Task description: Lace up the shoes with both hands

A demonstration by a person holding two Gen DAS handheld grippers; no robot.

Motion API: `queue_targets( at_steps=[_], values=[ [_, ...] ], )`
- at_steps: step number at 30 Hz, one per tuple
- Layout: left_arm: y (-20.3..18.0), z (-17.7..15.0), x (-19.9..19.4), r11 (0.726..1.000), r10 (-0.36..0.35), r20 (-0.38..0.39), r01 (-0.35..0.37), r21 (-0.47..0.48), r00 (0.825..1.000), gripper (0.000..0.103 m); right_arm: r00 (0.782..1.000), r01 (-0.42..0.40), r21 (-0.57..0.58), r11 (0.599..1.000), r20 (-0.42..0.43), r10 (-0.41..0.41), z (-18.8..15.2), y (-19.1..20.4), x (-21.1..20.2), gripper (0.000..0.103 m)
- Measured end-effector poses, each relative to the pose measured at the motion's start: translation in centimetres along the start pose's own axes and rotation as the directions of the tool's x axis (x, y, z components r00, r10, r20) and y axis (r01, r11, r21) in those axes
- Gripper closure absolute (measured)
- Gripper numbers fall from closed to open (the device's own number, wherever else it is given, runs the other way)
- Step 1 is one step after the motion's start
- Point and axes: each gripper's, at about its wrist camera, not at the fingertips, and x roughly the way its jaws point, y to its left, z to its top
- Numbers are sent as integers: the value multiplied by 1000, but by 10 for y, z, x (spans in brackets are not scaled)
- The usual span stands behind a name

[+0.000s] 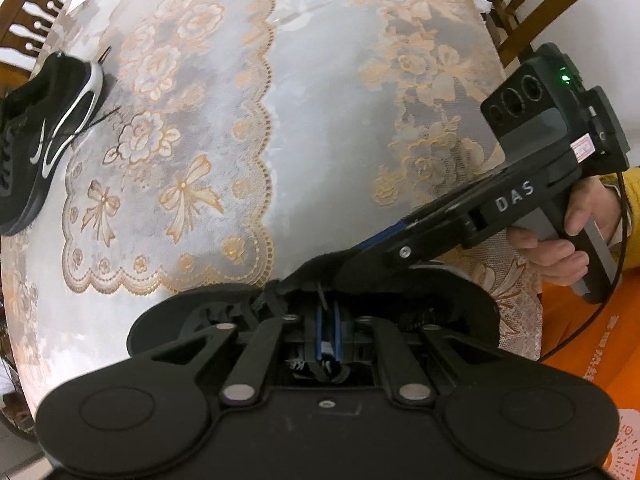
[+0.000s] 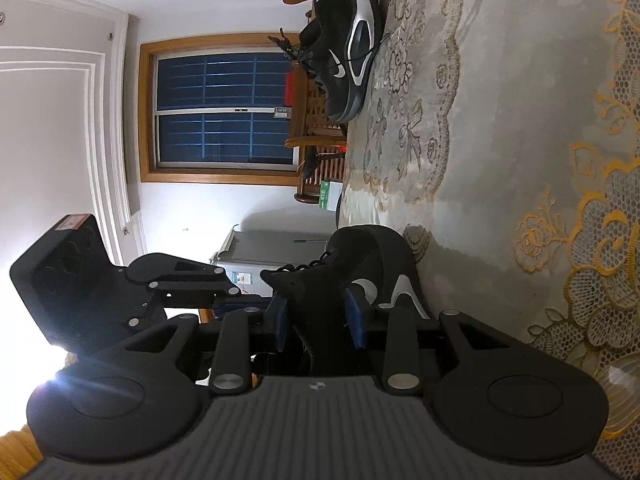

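Left wrist view only: a hand gripping the right tool's handle, orange clothing behind.
Right wrist view only: a window and white wall, scene turned sideways.
Near shoe: black, on the lace tablecloth, at both tools' tips.
Far shoe: well apart, near the table edge.
Left gripper: blue pads nearly together, pinching a black lace.
Right gripper: pads spread, straddling the near shoe's collar.

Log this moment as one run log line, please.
left gripper: shut on lace | right gripper: open around near shoe | second shoe: apart on table
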Motion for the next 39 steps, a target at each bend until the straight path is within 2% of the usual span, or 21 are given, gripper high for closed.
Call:
queue_targets(
  at_steps=[7,11,15,16,22,24,25,26,27,29,31,34,39],
  values=[
    [6,3,4,999,39,7,-39,-24,999,100,1000,-2,4,1000,8,2,2,-2,1,70],
    [5,1,8,999,41,0,-41,-12,999,100,1000,19,-50,999,6,-19,0,4,3,69],
    [1,-4,7,999,39,41,-38,-14,998,100,999,48,-87,995,16,-47,-3,10,4,69],
    [3,-6,8,999,28,48,-27,-31,998,100,998,65,-97,993,17,-64,-3,13,4,62],
    [12,-19,8,994,-8,105,20,-108,994,100,995,95,-171,981,30,-91,-13,31,-13,59],
    [10,-24,5,993,-6,124,21,-114,992,99,994,110,-223,968,31,-106,-17,40,-17,52],
    [9,-27,4,993,-5,134,21,-117,991,97,992,124,-249,961,31,-120,-19,44,-18,46],
    [8,-30,3,993,-4,144,22,-120,990,94,991,134,-277,951,29,-131,-21,49,-18,45],
    [7,-32,2,992,-3,154,22,-123,988,86,990,143,-305,941,28,-142,-23,53,-18,45],
    [5,-37,0,991,-1,174,24,-129,985,77,988,154,-341,927,27,-154,-27,59,-18,45],
    [3,-42,-2,991,2,193,25,-135,981,60,988,152,-339,928,26,-152,-29,61,-18,45],
    [-4,-46,-5,992,6,208,21,-126,978,48,988,153,-320,935,35,-150,-29,62,-19,45],
    [-11,-53,-11,990,40,233,-7,-141,972,45,981,195,-339,921,70,-182,-31,72,-22,45]
  ],
)
